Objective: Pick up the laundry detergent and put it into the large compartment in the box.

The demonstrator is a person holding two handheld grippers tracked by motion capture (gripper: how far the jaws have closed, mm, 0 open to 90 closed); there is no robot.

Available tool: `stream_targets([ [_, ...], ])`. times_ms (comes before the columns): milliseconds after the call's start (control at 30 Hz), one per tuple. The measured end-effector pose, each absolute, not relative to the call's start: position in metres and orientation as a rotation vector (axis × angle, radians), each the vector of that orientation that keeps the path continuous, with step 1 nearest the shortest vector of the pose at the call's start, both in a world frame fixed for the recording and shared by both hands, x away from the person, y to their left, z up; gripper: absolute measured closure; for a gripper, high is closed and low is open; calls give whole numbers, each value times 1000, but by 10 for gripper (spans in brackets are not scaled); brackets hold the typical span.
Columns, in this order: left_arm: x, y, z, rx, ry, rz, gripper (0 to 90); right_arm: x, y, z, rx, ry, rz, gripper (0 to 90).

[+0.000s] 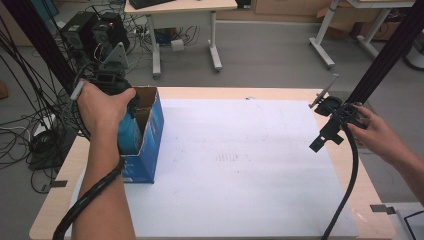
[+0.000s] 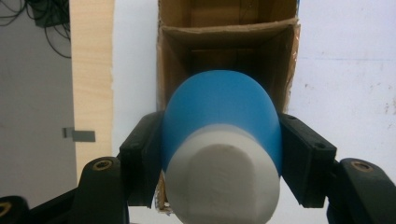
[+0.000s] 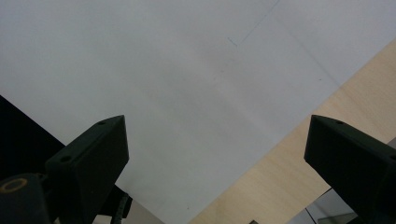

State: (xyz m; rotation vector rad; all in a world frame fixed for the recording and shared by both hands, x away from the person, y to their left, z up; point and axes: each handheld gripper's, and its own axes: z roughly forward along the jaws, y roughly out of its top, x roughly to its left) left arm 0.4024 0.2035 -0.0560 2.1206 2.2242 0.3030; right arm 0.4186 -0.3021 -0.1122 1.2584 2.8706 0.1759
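Bottle [image 2: 219,116]: blue body, white cap, clamped between the left gripper [image 2: 219,158] jaws above the open box [image 1: 150,135] at the table's [image 1: 280,92] nine o'clock edge. Its lower end is hidden. Right gripper [image 1: 327,127], three o'clock, gapes wide, empty.

Box [image 2: 226,35]: brown corrugated cardboard inside, glossy blue print outside.
Bottle [image 2: 222,109]: smooth matt blue plastic.
Table [image 1: 345,165]: pale wood-grain.
Sheet [image 1: 240,165]: matt white paper.

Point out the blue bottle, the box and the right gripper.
bottle [image 2: 219,107], left gripper view, its blue body.
box [image 1: 156,125], high view, its blue side wall.
right gripper [image 1: 332,112], high view, its black frame.
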Motion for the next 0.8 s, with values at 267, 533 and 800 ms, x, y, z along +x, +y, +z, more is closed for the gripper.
stream_targets([
  [267, 403, 205, -73, 2140, 2218, 291, 381, 420, -301, -113, 1255, 2878, 174, 62],
  [533, 406, 205, -90, 2161, 2212, 271, 381, 420, -301, -114, 1253, 2880, 171, 62],
  [800, 409, 205, -104, 2178, 2218, 264, 381, 421, -301, -114, 1252, 2878, 162, 62],
])
